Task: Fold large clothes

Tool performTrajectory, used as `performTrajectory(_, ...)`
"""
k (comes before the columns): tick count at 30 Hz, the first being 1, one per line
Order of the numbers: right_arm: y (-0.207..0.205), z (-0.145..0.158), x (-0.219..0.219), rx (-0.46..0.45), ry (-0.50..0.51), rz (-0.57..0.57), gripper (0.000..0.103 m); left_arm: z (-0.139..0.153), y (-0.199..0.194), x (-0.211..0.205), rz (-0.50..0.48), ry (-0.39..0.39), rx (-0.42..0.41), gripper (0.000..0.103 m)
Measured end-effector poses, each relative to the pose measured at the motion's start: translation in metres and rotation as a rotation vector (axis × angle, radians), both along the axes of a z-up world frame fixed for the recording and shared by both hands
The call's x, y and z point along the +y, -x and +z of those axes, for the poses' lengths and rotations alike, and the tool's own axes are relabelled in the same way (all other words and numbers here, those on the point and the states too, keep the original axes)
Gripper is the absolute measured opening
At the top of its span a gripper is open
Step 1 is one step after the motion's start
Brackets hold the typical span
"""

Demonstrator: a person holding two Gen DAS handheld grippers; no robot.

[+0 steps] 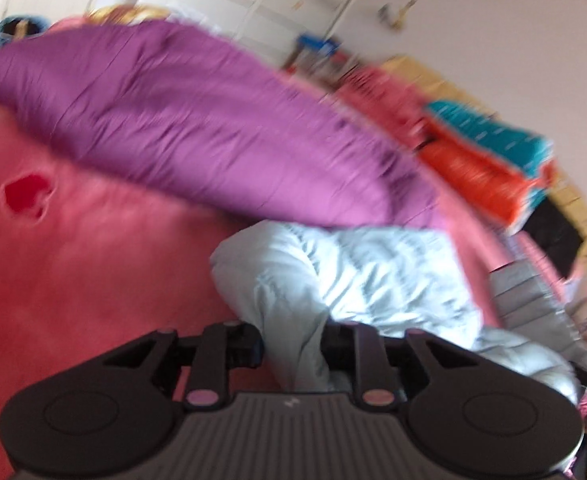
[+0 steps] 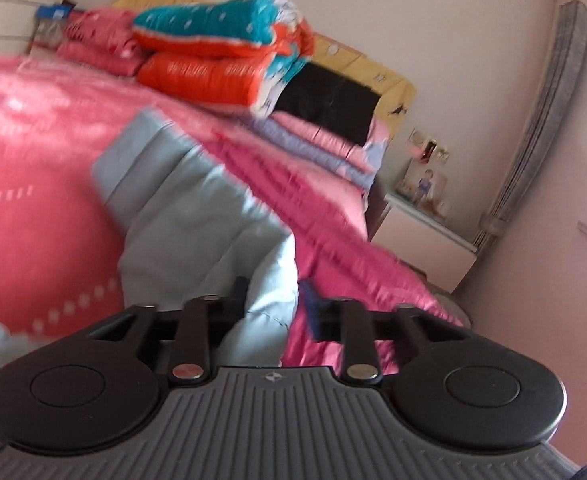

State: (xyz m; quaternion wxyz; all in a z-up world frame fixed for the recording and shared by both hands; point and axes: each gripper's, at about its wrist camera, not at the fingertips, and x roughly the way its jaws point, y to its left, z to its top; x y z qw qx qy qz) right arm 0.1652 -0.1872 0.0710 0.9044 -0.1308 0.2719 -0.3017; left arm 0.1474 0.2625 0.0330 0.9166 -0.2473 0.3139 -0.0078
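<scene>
A pale blue padded garment [image 1: 373, 272] lies crumpled on the pink bedcover [image 1: 73, 272]. In the left wrist view a bunched strand of it runs up between the fingers of my left gripper [image 1: 293, 344], which is shut on it. Behind it lies a large purple padded garment [image 1: 181, 120], spread long across the bed. In the right wrist view the pale blue garment [image 2: 197, 208] stretches away from my right gripper [image 2: 275, 300]. Its edge sits between the fingers, and pink shows beside the right fingertip [image 2: 311, 308], so the jaws stand open. Both views are blurred.
Folded quilts in teal and orange [image 2: 221, 40] are stacked at the head of the bed, over pink ones and a black cloth [image 2: 329, 108]. A white nightstand [image 2: 425, 236] and a grey radiator [image 2: 549, 120] stand right of the bed. White wardrobe doors [image 1: 273, 4] are behind.
</scene>
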Motion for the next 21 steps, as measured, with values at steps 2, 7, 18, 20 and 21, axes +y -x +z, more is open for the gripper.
performTrajectory(2, 0.004, -0.005, 0.0, 0.019, -0.039, 0.02, 0.06, -0.004, 0.0, 0.004, 0.02, -0.009, 0.032, 0.036)
performTrajectory(7, 0.007, 0.002, -0.004, -0.007, -0.086, 0.042, 0.095, -0.004, 0.007, 0.011, 0.081, -0.046, 0.031, 0.051)
performTrajectory(18, 0.051, 0.037, -0.002, -0.193, -0.262, 0.159, 0.103, 0.018, 0.033, 0.03, 0.217, -0.016, -0.12, 0.06)
performTrajectory(20, 0.039, 0.043, 0.002, -0.177, -0.369, 0.275, 0.103, 0.021, 0.035, 0.029, 0.208, -0.009, -0.149, 0.06)
performTrajectory(21, 0.033, 0.045, 0.008, -0.159, -0.405, 0.315, 0.103, 0.022, 0.035, 0.028, 0.204, -0.004, -0.163, 0.06)
